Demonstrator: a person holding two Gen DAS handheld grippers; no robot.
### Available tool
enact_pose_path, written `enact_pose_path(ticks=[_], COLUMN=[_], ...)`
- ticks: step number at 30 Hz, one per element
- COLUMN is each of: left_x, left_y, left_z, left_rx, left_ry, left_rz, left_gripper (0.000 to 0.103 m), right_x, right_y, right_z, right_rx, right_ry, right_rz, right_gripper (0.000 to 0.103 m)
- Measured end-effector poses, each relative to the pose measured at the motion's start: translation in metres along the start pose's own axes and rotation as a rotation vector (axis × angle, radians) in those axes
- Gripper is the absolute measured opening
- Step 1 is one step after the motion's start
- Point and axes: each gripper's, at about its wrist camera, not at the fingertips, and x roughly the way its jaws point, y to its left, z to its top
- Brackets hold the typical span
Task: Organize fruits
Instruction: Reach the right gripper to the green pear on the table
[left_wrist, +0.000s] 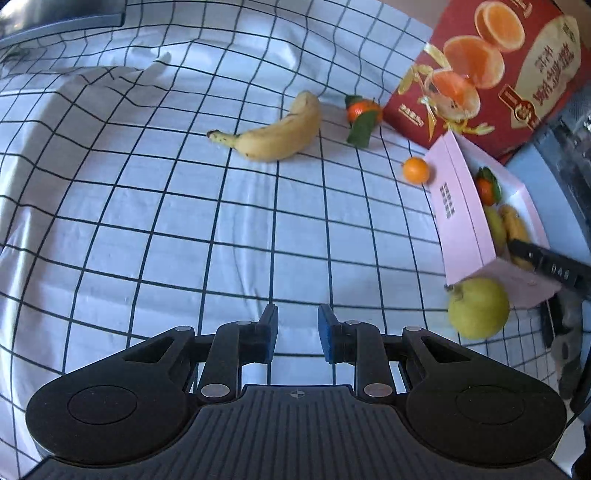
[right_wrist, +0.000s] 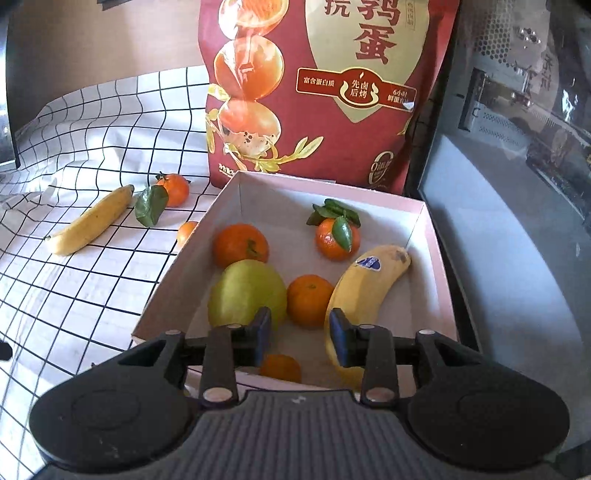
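Left claw (left_wrist: 297, 332) hung closed and empty over the checked cloth (left_wrist: 147, 221) on the worktop. Further along lay a loose banana (left_wrist: 280, 131), a leafy tangerine (left_wrist: 362, 110) and a small orange (left_wrist: 416, 170), the last just beside the pink box (left_wrist: 461, 206). A green pear (left_wrist: 478, 308) sat against the box's near corner. Right claw (right_wrist: 300, 334) stood slightly parted over the box (right_wrist: 428, 236), gripping nothing, above a pear (right_wrist: 245, 291), tangerines (right_wrist: 309, 300) and a banana (right_wrist: 364, 288). Behind stood a red bag (right_wrist: 314, 92).
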Motion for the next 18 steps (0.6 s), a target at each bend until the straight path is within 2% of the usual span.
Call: enact_pose_path(ticks=[2, 7, 14, 18], left_x=[0.000, 0.006, 0.010, 0.013], left_y=[-0.001, -0.006, -0.005, -0.002], left_z=[-0.002, -0.004, -0.002, 0.003], left_rx=[0.021, 0.070, 0.097, 0.119], left_ry=[0.007, 0.023, 0.024, 0.006], left_rz=[-0.001, -0.017, -0.073, -0.101], left_gripper=[0.027, 0.027, 0.027, 0.027], right_x=[-0.001, -0.015, -0.055, -0.071], right_y=[0.002, 0.005, 0.028, 0.049], right_z=[0.000, -0.002, -0.010, -0.020], right_rx=[0.020, 0.041, -0.007, -0.044], right_ry=[0.004, -0.022, -0.113, -0.117], right_rz=[-0.012, -0.031, -0.046, -0.028], right_gripper=[0.042, 0.043, 0.051, 0.052])
